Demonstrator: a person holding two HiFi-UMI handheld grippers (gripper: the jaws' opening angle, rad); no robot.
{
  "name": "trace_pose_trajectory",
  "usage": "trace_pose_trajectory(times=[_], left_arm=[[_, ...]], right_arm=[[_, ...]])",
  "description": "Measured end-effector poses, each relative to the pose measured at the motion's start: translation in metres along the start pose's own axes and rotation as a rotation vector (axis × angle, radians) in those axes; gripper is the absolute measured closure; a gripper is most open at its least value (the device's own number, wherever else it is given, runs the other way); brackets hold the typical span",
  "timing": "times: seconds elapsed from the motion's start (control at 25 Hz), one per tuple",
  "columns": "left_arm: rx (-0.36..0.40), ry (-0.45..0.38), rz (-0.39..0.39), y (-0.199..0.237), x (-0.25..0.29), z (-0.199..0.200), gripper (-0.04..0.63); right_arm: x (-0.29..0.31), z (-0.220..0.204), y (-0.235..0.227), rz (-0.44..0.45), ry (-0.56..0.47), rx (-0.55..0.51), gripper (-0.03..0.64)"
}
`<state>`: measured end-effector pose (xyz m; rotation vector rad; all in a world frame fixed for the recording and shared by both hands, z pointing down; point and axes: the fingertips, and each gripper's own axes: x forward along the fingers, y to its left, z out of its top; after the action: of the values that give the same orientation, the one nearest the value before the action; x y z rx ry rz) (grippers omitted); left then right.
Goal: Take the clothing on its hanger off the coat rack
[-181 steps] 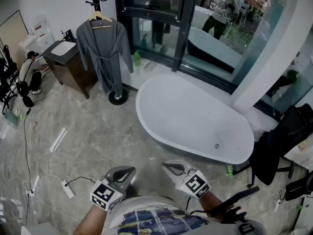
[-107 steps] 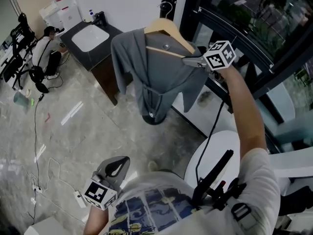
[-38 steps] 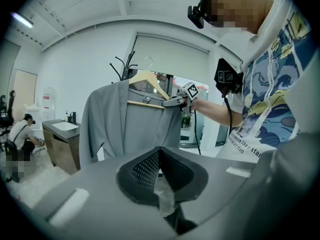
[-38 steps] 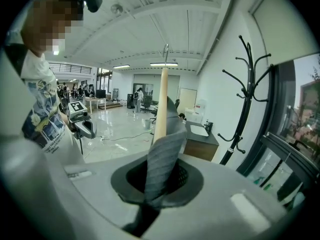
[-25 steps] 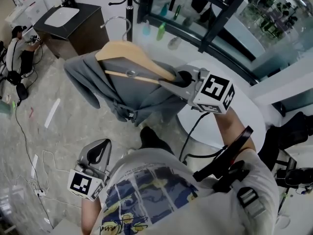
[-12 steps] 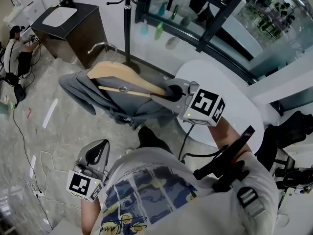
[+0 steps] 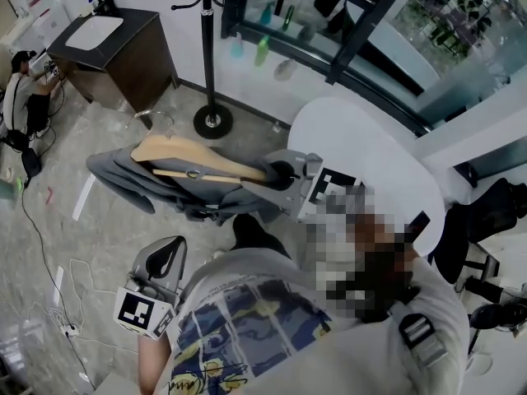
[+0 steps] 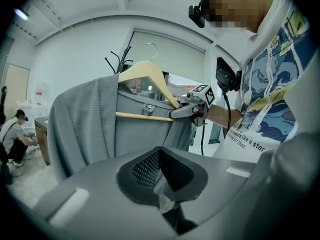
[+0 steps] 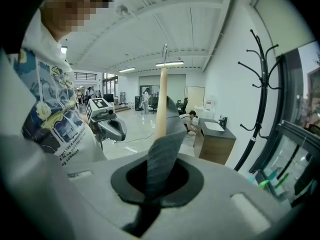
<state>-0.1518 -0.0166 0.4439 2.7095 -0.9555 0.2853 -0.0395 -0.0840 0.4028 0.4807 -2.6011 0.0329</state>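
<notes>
My right gripper [image 7: 276,177] is shut on the shoulder end of a wooden hanger [image 7: 198,156] that carries a grey robe [image 7: 132,179]. Hanger and robe hang in the air, tilted, apart from the black coat rack [image 7: 206,48], whose hooks are bare. In the right gripper view, grey fabric [image 9: 162,154] is pinched between the jaws of the right gripper [image 9: 152,184], with the hanger [image 9: 162,104] rising behind. My left gripper [image 7: 163,257] is low by my hip, shut and empty. From the left gripper [image 8: 161,184] I see the robe [image 8: 85,124] ahead.
A white bathtub [image 7: 370,163] lies to the right of the rack's base [image 7: 212,122]. A dark vanity with a sink [image 7: 107,44] stands at the back left, and a person [image 7: 20,89] crouches beside it. Cables [image 7: 74,278] run over the floor. A black chair [image 7: 486,220] is at far right.
The hanger with the robe has come off the rack and has moved down and away from it in my right gripper. The left gripper has stayed by my hip.
</notes>
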Motion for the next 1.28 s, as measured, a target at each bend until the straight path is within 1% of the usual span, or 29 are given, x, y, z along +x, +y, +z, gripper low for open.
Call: trace_pose_trajectory(times=[0.36,0.6,1.28], left_arm=[[-0.005,-0.002,0.006,0.005,-0.008,-0.003,0.594],[-0.007,-0.001,0.016,0.005,-0.008,-0.003,0.594],[-0.009,-0.004,0.007,0.007,-0.007,-0.003,0.594]], right_arm=[[0.01,0.005,0.014,0.02,0.015,-0.015,0.609],[0.011,0.005,0.015,0.033,0.004,-0.016,0.609],[0.011,0.006,0.014,0.021,0.012,-0.019,0.609]])
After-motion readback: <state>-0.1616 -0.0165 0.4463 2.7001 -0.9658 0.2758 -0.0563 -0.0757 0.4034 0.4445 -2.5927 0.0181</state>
